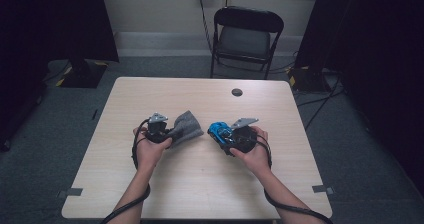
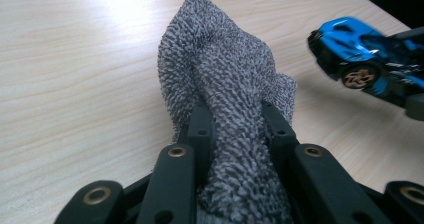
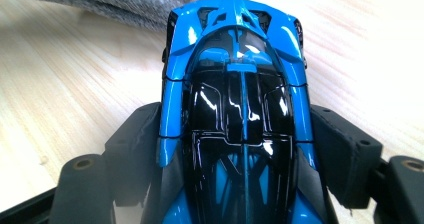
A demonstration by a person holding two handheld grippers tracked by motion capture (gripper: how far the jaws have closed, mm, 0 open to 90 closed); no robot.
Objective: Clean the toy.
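Left gripper (image 1: 172,132): held in the person's left hand (image 1: 149,149) over the middle-left of the table; its two black jaws are pinched narrowly on a grey knitted cloth, which bunches up between them in the left gripper view.
Grey cloth (image 2: 227,89): a nubbly grey fabric, gathered at the jaws and fanning out beyond them toward the table's centre; in the high view (image 1: 186,125) its free end lies on or just above the wood, which of the two cannot be told.
Right gripper (image 1: 222,133): held in the person's right hand (image 1: 255,151) over the middle-right of the table, tilted toward the left gripper; its jaws stand wide, one pad against each flank of a toy car.
Toy car (image 3: 235,104): a glossy blue and black sports car, clamped lengthwise between the right gripper's jaws with one end pointing away from the hand; in the left gripper view (image 2: 357,51) it shows side-on, a bronze wheel visible, lifted off the wood.
Car and cloth: near each other but apart, the car's far end pointing at the cloth's edge.
Table (image 1: 200,184): light wood, with a small dark round cap (image 1: 237,92) near its far edge.
Background: a black folding chair (image 1: 246,36) beyond the table, on grey carpet.
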